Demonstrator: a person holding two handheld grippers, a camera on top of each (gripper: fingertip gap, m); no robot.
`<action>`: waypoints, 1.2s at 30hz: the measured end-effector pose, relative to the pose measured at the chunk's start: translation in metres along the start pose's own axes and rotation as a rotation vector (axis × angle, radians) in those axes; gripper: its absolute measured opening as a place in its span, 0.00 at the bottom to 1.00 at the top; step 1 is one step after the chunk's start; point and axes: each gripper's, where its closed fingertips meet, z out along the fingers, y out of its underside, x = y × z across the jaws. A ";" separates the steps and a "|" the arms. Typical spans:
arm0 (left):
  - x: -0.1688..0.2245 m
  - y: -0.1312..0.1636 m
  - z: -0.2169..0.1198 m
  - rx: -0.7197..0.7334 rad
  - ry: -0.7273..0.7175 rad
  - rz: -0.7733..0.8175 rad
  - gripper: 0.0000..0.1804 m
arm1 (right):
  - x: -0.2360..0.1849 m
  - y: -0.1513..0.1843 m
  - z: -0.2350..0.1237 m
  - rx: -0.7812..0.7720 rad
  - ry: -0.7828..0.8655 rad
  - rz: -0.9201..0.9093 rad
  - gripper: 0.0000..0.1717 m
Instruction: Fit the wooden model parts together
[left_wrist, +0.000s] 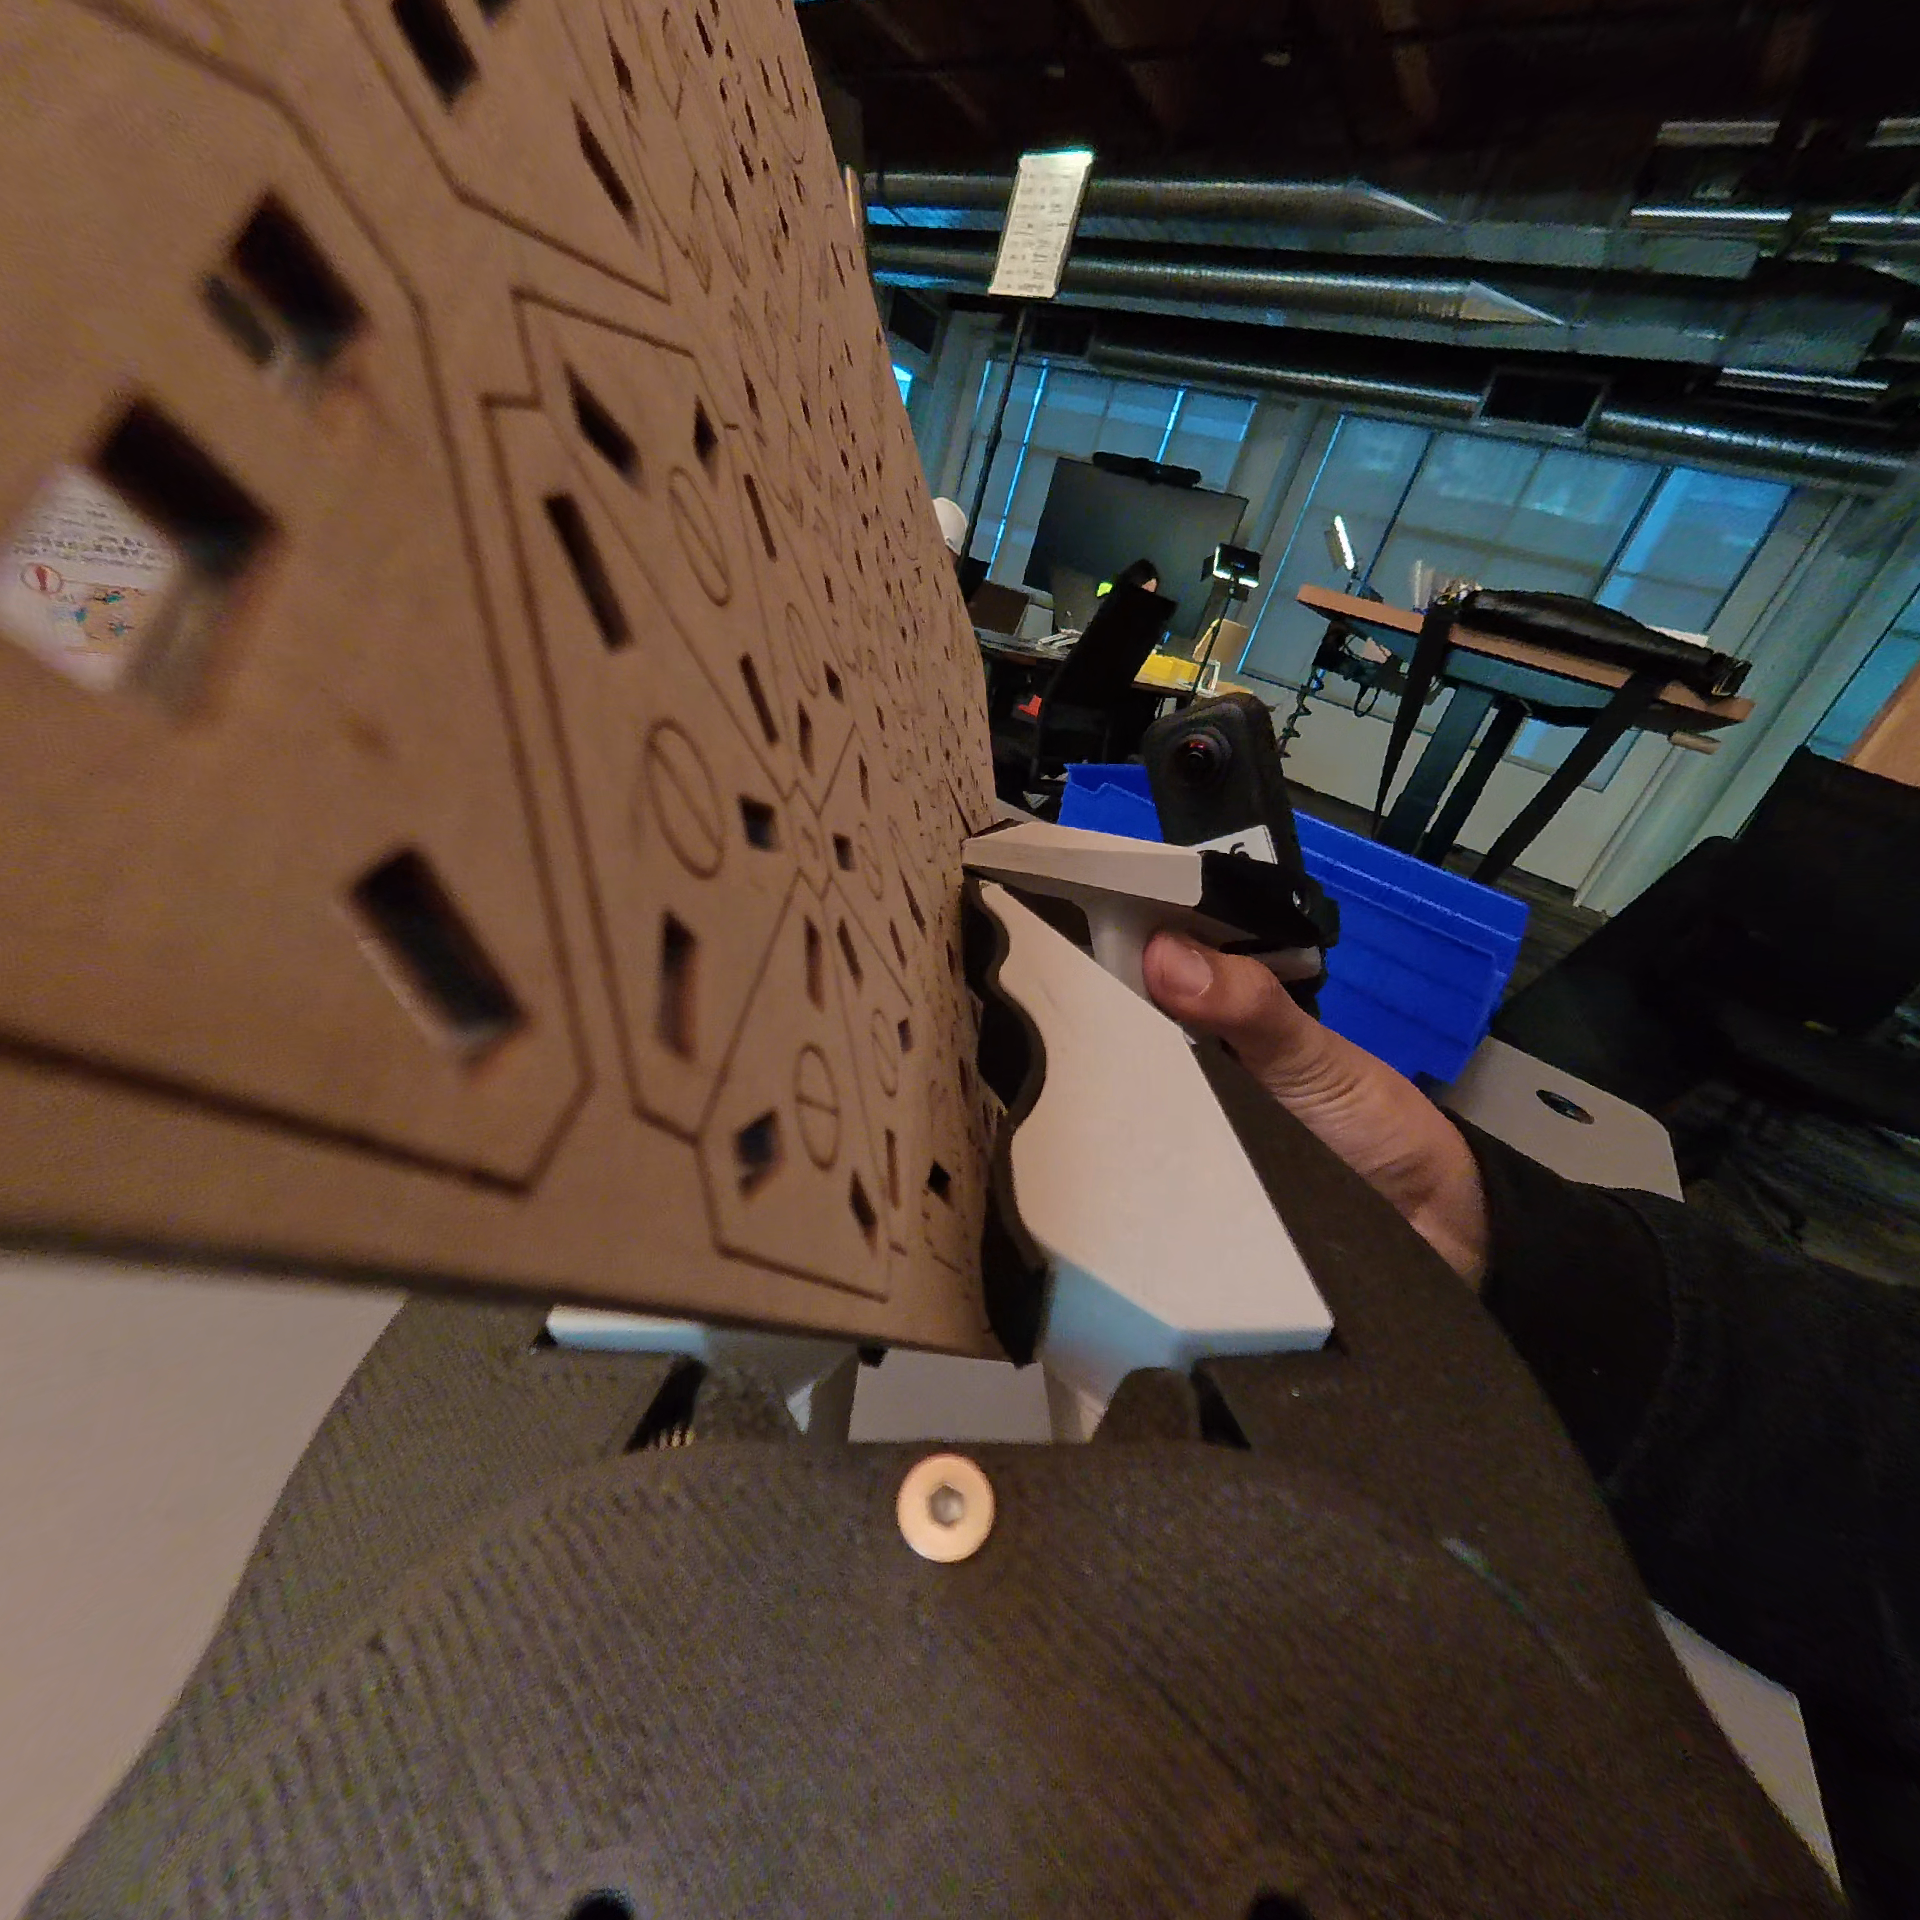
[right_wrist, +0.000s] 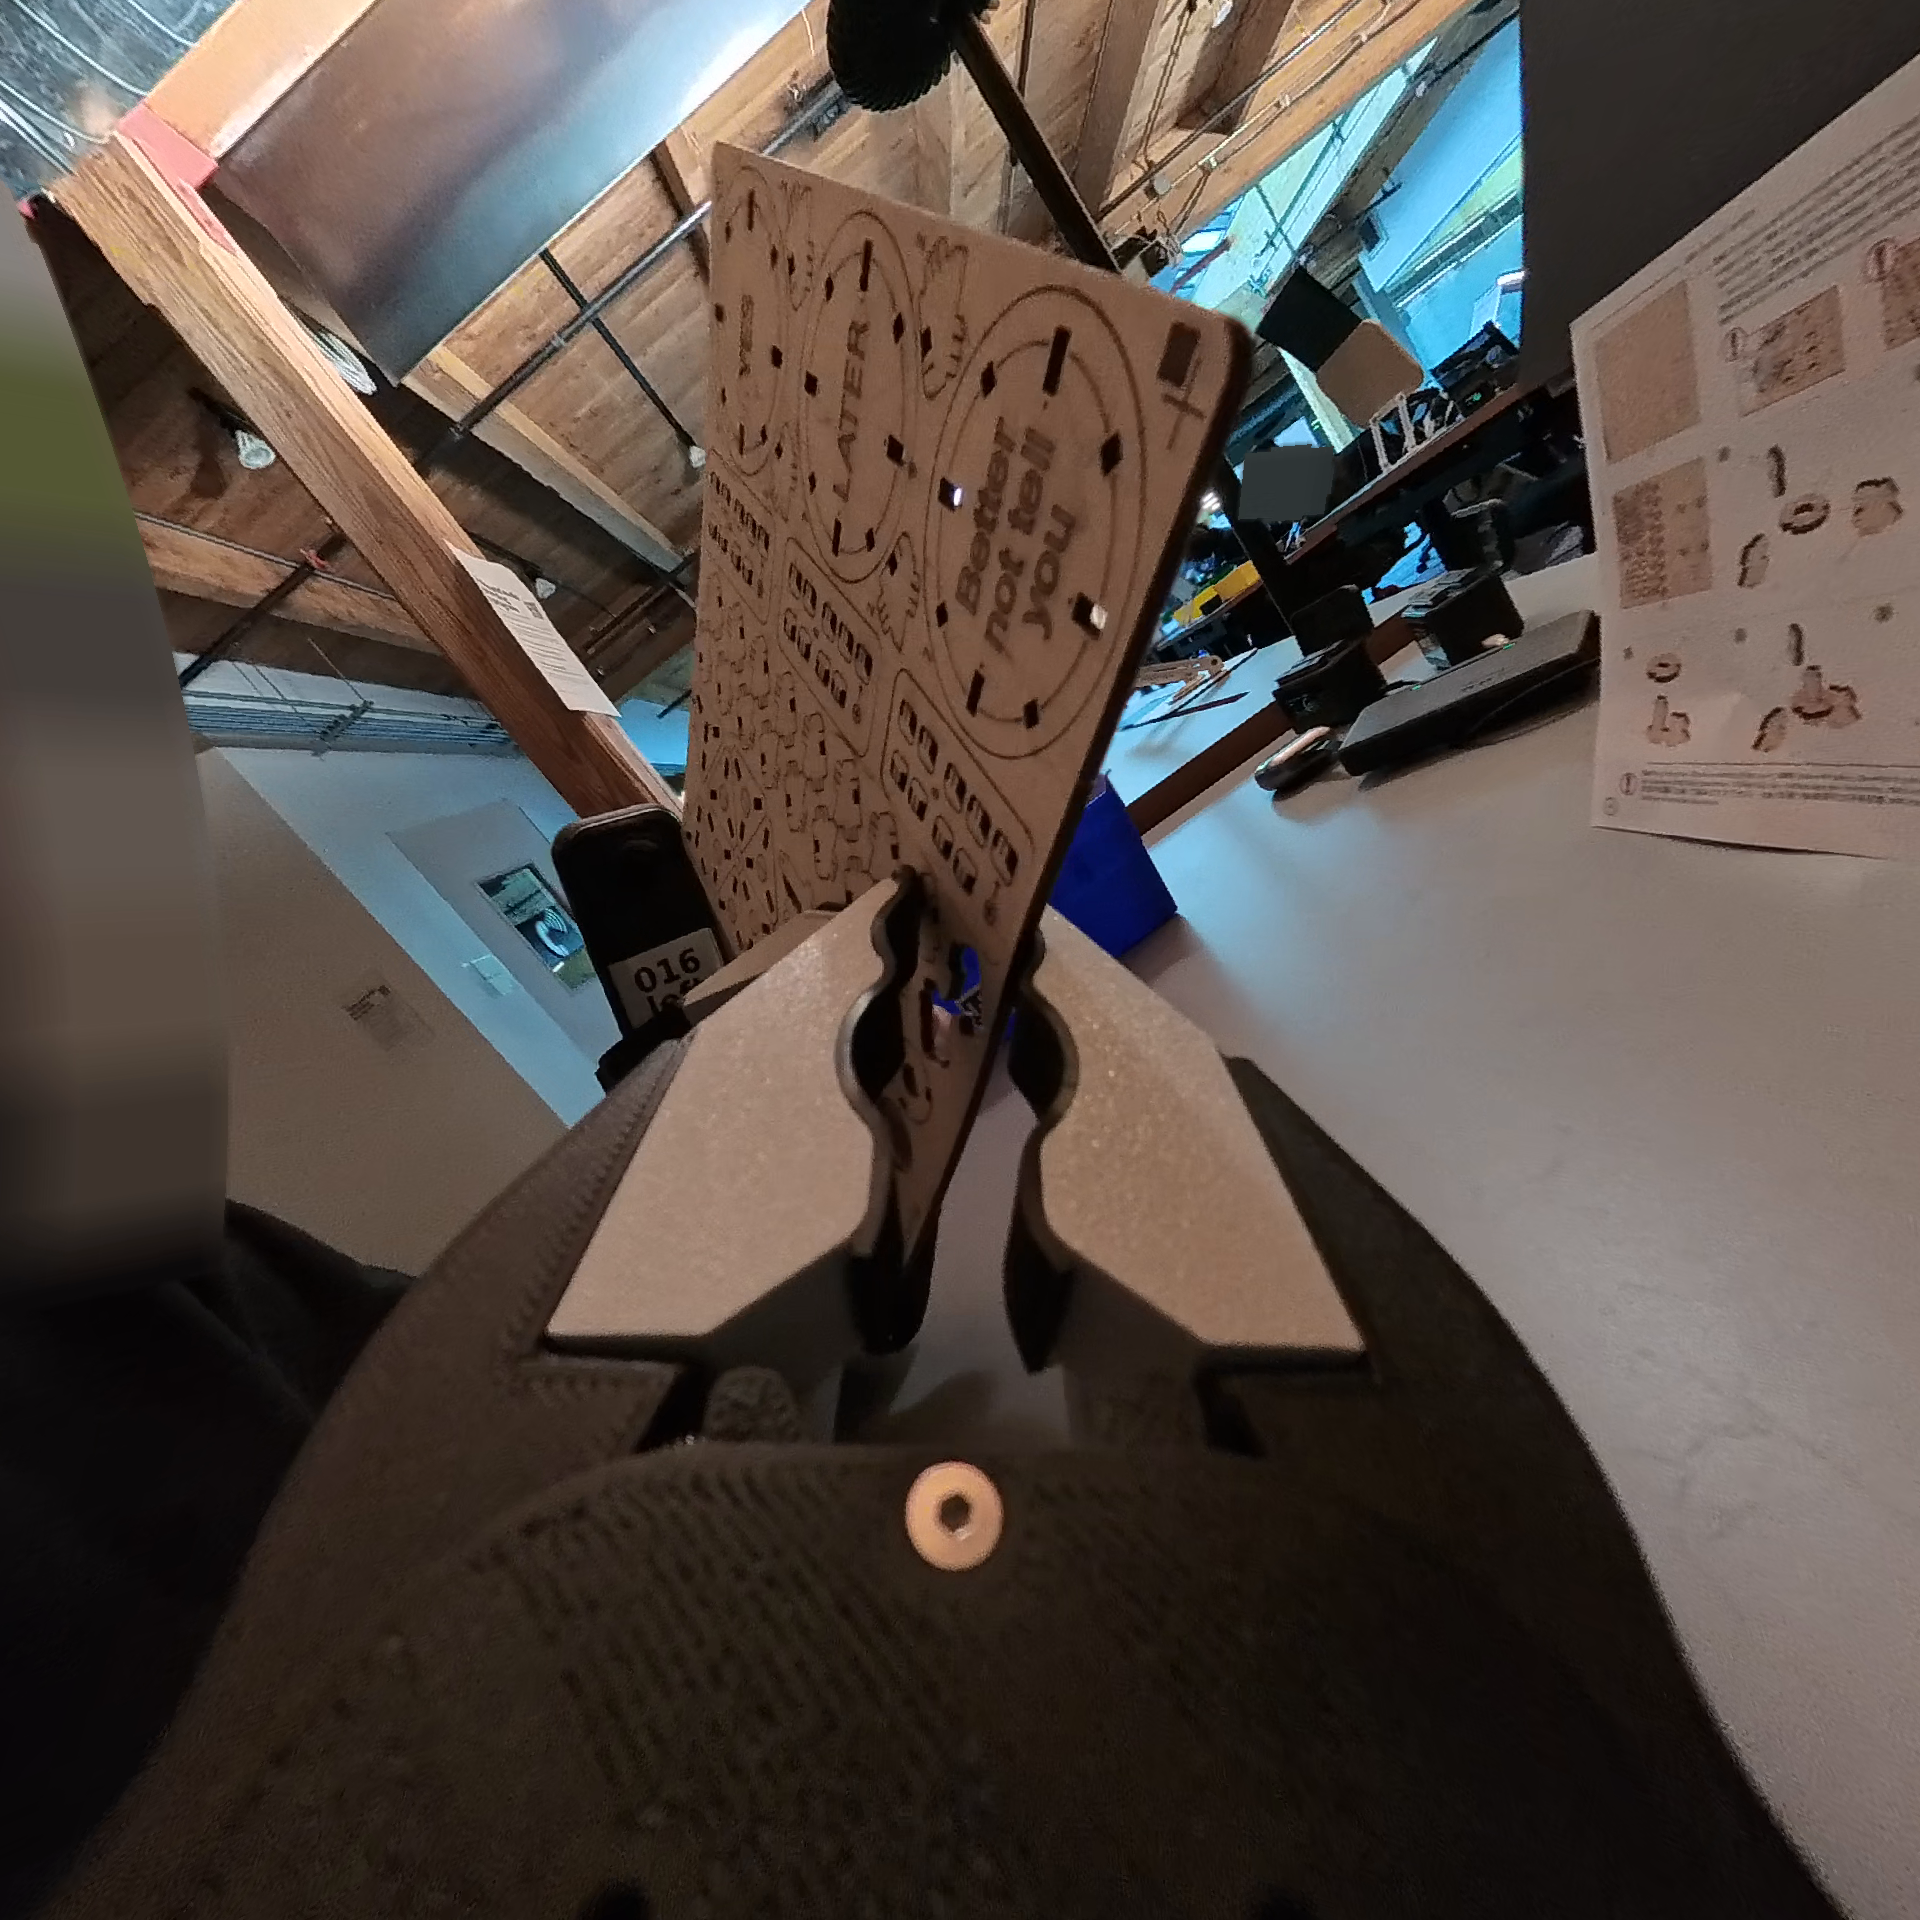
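A thin brown laser-cut wooden sheet with many slots and engraved shapes is held upright above the white table. My left gripper is shut on its lower edge. One finger presses on the sheet's face and the other is hidden behind it. In the right wrist view the sheet stands tilted between the fingers of my right gripper. Its jaws stand apart, with a gap beside the right finger, so they do not clamp it. The right gripper also shows in the left wrist view, held by a hand.
A blue plastic bin stands behind the sheet; it also shows in the right wrist view. A printed instruction sheet stands at the right. Black devices lie farther back on the table. Desks and chairs stand beyond. Left and right tips are no more than a few centimetres apart.
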 end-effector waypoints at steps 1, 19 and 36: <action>0.000 -0.001 0.000 0.007 0.010 -0.010 0.00 | -0.001 0.000 0.000 -0.003 0.000 -0.007 0.07; -0.007 0.000 -0.002 -0.006 0.015 -0.060 0.00 | 0.013 0.008 0.000 -0.048 0.065 -0.024 0.12; -0.006 0.000 0.001 -0.010 -0.073 0.044 0.00 | 0.022 0.006 0.002 -0.056 0.199 -0.086 0.13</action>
